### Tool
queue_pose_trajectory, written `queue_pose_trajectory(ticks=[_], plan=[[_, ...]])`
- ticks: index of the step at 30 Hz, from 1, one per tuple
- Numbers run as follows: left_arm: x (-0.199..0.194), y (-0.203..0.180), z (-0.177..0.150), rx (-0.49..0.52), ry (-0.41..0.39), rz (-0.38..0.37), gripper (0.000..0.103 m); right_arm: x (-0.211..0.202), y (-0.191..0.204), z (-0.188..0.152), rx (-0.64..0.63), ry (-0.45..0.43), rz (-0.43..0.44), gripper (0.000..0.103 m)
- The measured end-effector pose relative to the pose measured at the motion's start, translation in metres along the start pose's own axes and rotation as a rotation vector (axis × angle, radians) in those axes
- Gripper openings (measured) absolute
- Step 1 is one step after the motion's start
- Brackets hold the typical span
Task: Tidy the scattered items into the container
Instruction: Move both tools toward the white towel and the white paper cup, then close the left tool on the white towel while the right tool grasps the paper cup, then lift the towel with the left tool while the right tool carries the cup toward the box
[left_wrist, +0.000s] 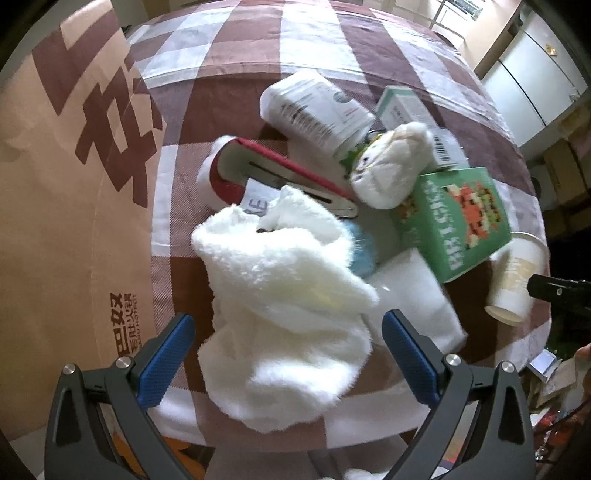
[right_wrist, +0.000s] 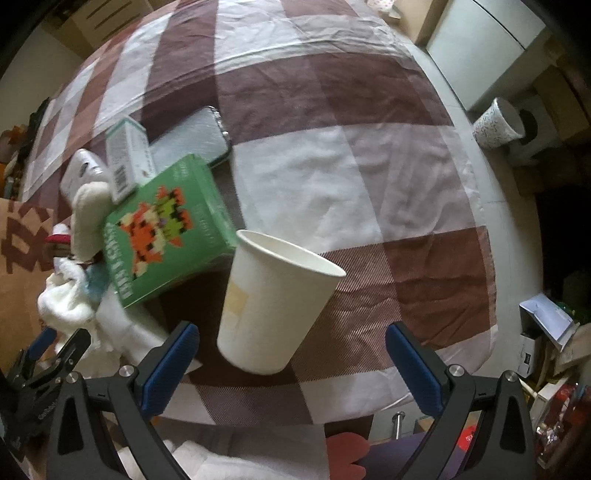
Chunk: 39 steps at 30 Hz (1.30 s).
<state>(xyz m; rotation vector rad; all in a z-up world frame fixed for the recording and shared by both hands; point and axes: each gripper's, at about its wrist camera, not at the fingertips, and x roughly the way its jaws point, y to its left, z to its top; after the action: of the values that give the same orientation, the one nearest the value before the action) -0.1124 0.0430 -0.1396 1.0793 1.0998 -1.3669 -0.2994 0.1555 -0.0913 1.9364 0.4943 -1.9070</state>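
task looks barely started. all the loose items sit in a heap on the brown-and-white checked cloth (right_wrist: 351, 177), none visibly inside the big tan cardboard box with dark red print (left_wrist: 66, 206), which stands at the left edge of the pile; its inside is not in view.

left gripper (left_wrist: 288, 354) is spread wide, holding nothing, jaws either side of the fluffy white fabric piece (left_wrist: 280, 295) at the near end of the heap. right gripper (right_wrist: 291, 363) is also wide apart and empty, lined up on the white paper cup (right_wrist: 277, 302) standing just beside the green printed carton with pixel-art figure (right_wrist: 166, 229); pads do not touch it.

left to tidy, as far as seen: white plastic bottle on its side (left_wrist: 317, 107), red-spined book (left_wrist: 266, 166), white plush toy (left_wrist: 391, 166), small pale green-and-white box with barcode (right_wrist: 127, 158), silvery flat pouch (right_wrist: 192, 136), something pale blue (left_wrist: 362, 251) under the fabric, plus cup, carton and fabric.

likely next: each gripper closes on its target, then carries it to the box.
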Motion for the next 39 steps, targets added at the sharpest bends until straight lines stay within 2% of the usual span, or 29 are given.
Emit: queue_pose_trajectory(ticks=[6, 8, 11, 15, 17, 18, 21, 23, 27, 31, 33, 35, 39], plan=[[0.015, 0.010, -0.004, -0.009, 0.025, 0.015, 0.095, 0.013, 0.000, 0.003, 0.027, 0.014, -0.018, 0.103], [0.020, 0.011, -0.006, 0.002, 0.038, 0.024, 0.090, 0.018, 0.001, 0.003, 0.026, 0.022, -0.031, 0.103], [0.028, 0.009, -0.008, 0.022, 0.048, 0.027, 0.086, 0.027, 0.004, 0.002, 0.020, 0.028, -0.027, 0.095], [0.035, 0.007, -0.007, 0.047, 0.045, 0.029, 0.083, 0.038, 0.011, 0.003, 0.014, 0.033, -0.049, 0.066], [0.035, 0.008, -0.005, 0.065, 0.028, 0.032, 0.083, 0.046, 0.011, 0.003, 0.019, 0.050, -0.053, 0.059], [0.035, 0.011, -0.004, 0.063, 0.030, 0.030, 0.082, 0.048, 0.011, 0.003, 0.023, 0.053, -0.055, 0.059], [0.031, 0.016, -0.005, 0.066, 0.034, 0.038, 0.073, 0.046, 0.012, 0.003, 0.017, 0.042, -0.065, 0.058], [0.028, 0.016, -0.008, 0.090, 0.031, 0.051, 0.061, 0.044, 0.010, 0.002, 0.020, 0.031, -0.069, 0.058], [0.023, 0.021, -0.013, 0.128, 0.026, 0.072, 0.056, 0.039, 0.005, 0.000, 0.030, 0.018, -0.068, 0.058], [0.019, 0.037, -0.018, 0.112, 0.027, 0.058, 0.045, 0.035, 0.005, -0.001, 0.030, 0.013, -0.056, 0.058], [0.018, 0.045, -0.019, 0.113, 0.021, 0.066, 0.045, 0.034, 0.007, -0.002, 0.017, 0.008, -0.058, 0.058], [0.017, 0.049, -0.020, 0.108, 0.023, 0.038, 0.038, 0.031, 0.010, -0.003, 0.006, 0.002, -0.059, 0.058], [0.004, 0.036, -0.021, 0.158, 0.018, 0.015, 0.035, 0.018, 0.016, -0.006, -0.027, -0.022, -0.056, 0.057]])
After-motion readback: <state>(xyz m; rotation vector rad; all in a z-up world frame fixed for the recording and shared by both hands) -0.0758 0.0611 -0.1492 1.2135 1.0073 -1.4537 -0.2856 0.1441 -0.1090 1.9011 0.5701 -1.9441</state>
